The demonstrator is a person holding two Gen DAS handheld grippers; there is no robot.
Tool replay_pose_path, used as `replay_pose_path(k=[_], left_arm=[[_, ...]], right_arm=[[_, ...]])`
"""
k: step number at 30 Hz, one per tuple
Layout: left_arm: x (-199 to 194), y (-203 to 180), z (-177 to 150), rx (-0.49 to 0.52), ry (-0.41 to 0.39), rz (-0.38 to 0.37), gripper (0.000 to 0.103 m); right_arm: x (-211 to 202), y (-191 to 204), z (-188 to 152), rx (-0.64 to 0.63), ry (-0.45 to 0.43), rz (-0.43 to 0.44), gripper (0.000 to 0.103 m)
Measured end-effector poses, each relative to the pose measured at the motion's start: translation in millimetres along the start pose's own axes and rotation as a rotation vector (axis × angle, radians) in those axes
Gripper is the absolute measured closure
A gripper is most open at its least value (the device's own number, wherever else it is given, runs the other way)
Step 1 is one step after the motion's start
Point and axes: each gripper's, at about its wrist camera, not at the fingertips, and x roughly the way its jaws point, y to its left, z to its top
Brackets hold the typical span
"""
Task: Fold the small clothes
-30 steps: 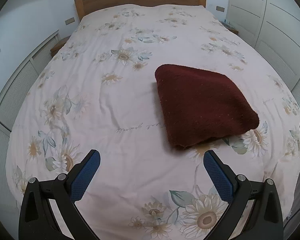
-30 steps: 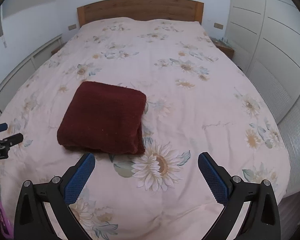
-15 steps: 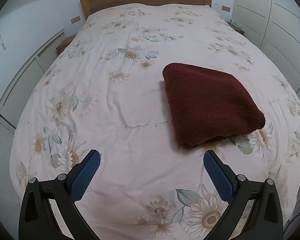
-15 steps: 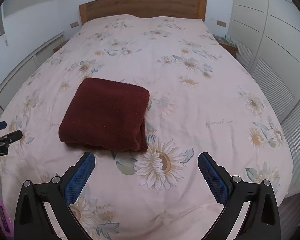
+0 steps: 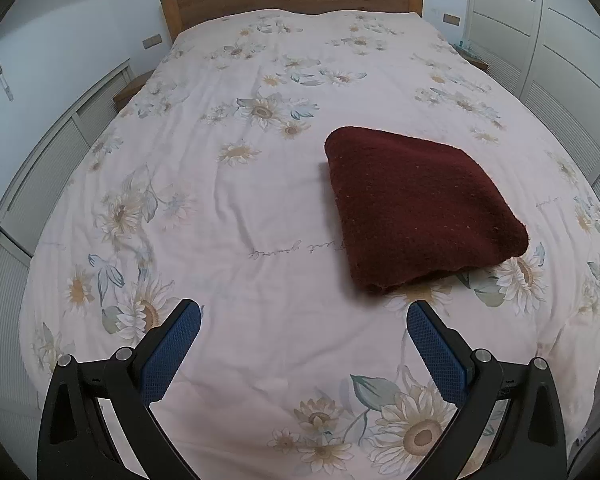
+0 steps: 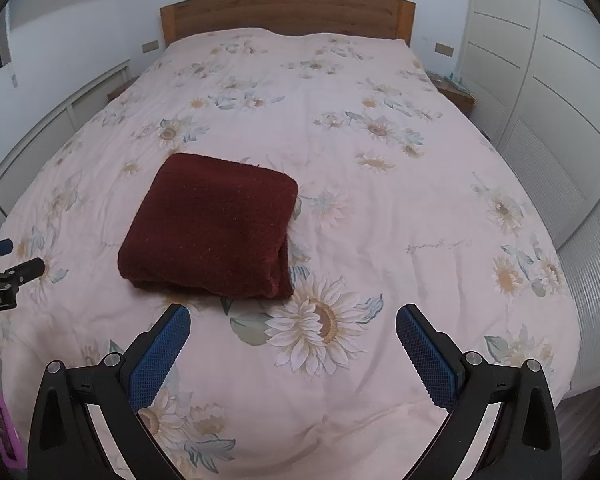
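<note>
Looks pretty much done to me: the dark red knit garment [image 5: 420,208] sits folded into a neat square on the floral duvet [image 5: 236,208] toward the foot edge, with the left gripper [image 5: 304,312] and right gripper [image 6: 292,316] both wide open, holding nothing.

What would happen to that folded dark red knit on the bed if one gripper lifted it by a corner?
The folded dark red knit garment would probably sag and unfold, since the stacked layers showing at its near edge look loose. Its fuzzy, thick weave suggests the blue pads would hold it without slipping. It will not roll; it lies flat on the floral duvet.
</note>
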Motion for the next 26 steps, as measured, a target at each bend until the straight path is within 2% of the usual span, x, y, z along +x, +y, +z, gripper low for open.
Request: replay_pose_path(k=[26], left_arm=[[-11.2, -3.9, -0.6, 0.007, -0.012, -0.009, 0.001]], right_arm=[[-0.8, 0.0, -3.7, -0.003, 0.018, -0.005, 0.0]])
